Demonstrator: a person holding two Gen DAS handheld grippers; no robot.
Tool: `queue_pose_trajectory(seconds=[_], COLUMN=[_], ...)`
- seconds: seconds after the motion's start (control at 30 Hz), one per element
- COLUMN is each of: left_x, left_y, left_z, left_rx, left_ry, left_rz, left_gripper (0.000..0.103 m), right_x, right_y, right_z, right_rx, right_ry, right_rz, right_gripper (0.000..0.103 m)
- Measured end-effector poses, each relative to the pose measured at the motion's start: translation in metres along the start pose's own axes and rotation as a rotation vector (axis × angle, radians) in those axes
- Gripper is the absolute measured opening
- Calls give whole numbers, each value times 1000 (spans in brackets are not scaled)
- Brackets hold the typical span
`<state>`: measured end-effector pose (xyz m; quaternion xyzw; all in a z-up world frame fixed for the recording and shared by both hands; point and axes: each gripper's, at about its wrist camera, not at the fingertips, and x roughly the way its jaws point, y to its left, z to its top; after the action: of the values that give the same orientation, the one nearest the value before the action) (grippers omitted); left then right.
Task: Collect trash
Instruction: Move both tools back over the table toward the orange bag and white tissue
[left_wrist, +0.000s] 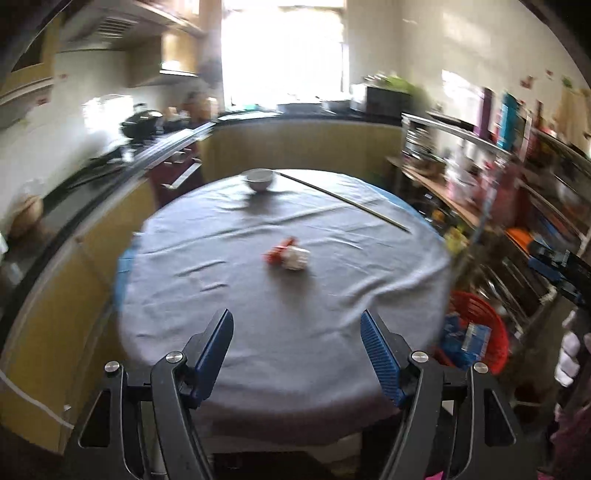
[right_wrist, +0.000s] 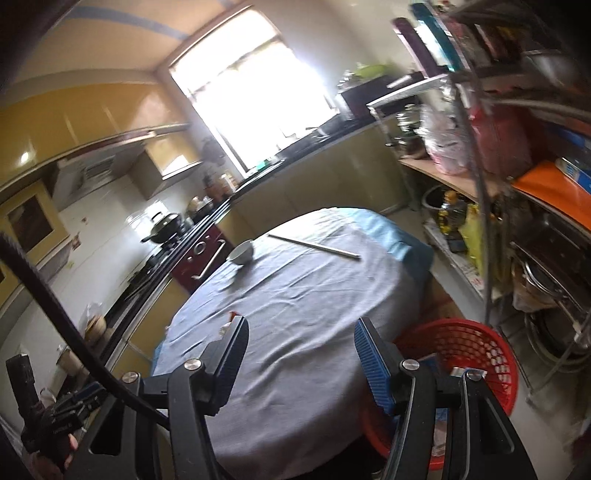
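Both grippers, left (left_wrist: 297, 332) and right (right_wrist: 301, 341), hang over the table (left_wrist: 258, 350) with jaws apart and nothing in them. The red-and-white wrapper (left_wrist: 288, 255) sits mid-table, well short of the bowl (left_wrist: 259, 179). The red basket (right_wrist: 461, 354) is on the floor just right of the table.

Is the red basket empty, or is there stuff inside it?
Not empty. The red basket beside the table already holds blue-and-white packaging, seen inside its rim.
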<state>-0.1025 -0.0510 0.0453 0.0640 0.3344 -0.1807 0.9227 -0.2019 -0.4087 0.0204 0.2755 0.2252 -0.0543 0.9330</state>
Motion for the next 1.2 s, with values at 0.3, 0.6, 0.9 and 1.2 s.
queue_pose_trajectory(seconds=[0.3, 0.6, 0.9, 1.2], left_x=[-43, -57, -61, -70], left_y=[44, 48, 48, 50], left_z=[10, 14, 11, 12], left_rx=[-76, -84, -88, -96], left_ry=[-133, -178, -168, -180], left_rz=[138, 179, 168, 155], left_gripper=[73, 78, 78, 78], right_x=[-14, -66, -112, -126], right_y=[35, 36, 42, 44], right_z=[-1, 14, 30, 35], right_rx=[-79, -108, -149, -154], right_ry=[-9, -122, -276, -316], right_rz=[17, 18, 25, 16], right_gripper=[63, 64, 68, 68])
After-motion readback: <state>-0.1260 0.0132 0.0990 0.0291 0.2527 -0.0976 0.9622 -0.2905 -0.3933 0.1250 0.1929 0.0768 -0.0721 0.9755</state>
